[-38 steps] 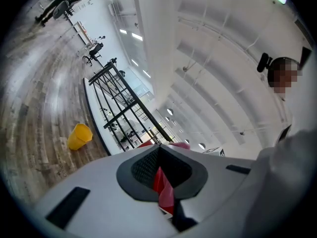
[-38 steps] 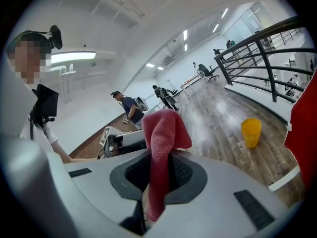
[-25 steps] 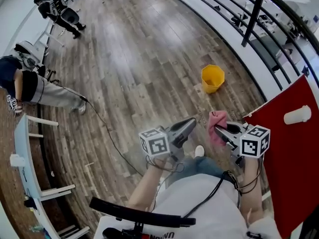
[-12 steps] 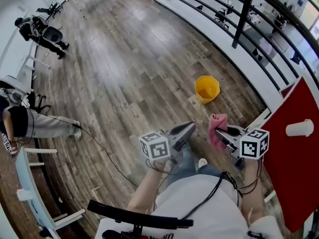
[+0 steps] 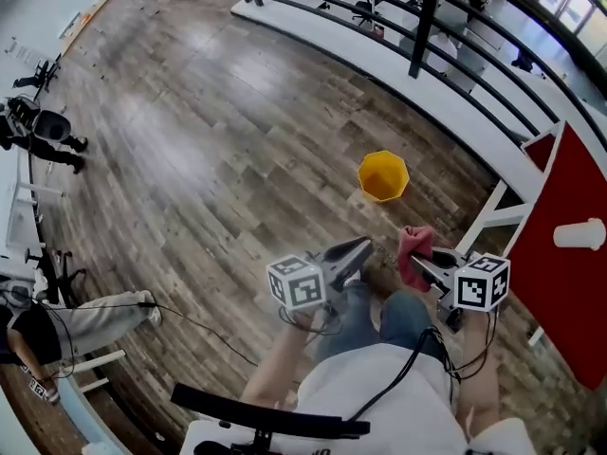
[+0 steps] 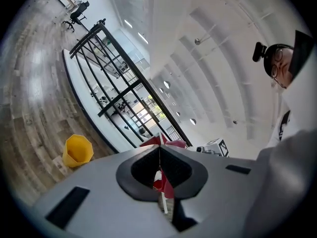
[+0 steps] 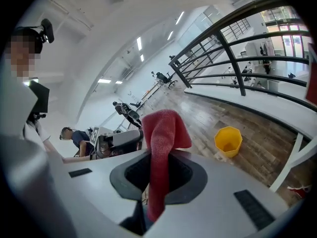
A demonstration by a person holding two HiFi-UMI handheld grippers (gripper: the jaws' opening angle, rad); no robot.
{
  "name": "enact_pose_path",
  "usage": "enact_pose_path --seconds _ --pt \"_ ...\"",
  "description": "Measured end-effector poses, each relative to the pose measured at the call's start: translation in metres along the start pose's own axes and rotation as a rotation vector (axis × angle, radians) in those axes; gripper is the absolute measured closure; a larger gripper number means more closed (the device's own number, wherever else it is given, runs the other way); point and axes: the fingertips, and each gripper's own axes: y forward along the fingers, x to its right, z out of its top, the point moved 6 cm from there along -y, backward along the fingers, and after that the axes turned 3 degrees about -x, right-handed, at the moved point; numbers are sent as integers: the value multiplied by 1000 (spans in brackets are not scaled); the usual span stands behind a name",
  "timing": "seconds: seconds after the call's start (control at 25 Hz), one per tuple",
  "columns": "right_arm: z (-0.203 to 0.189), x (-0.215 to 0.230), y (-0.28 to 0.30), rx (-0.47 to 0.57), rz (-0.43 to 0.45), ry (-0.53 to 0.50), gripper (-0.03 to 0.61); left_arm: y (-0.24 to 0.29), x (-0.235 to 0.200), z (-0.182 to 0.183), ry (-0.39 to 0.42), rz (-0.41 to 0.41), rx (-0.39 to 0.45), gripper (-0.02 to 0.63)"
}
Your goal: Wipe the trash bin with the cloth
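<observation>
The yellow trash bin (image 5: pixel 383 175) stands open-topped on the wood floor, a little ahead of both grippers. It also shows low at the left of the left gripper view as the bin (image 6: pixel 78 150), and right of centre in the right gripper view as the bin (image 7: pixel 228 140). My right gripper (image 5: pixel 418 264) is shut on a red cloth (image 5: pixel 413 252). The cloth (image 7: pixel 163 133) stands up between the jaws and hangs down behind them. My left gripper (image 5: pixel 364 248) is shut with nothing in it, just left of the cloth.
A red table (image 5: pixel 560 282) with a white cup (image 5: pixel 579 234) on it stands close at the right. Behind the bin runs a white ledge (image 5: pixel 446 107) with a black railing (image 5: pixel 424 12). A cable (image 5: pixel 204 328) lies on the floor at the left, near a seated person (image 5: pixel 57 335).
The bin has come closer and lower in the head view as both grippers moved forward toward it. The people at the left have slid toward the picture's edge. Both jaws stay shut.
</observation>
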Motion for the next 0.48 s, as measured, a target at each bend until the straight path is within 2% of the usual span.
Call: enact_pose_path --seconds 0.28,0.48 --pt "-9 31 9 2 -96 73 528 38 -32 1 -13 -96 -106 609" --pt "2 82 16 -1 -113 119 528 80 -55 -5 -12 -120 -180 609"
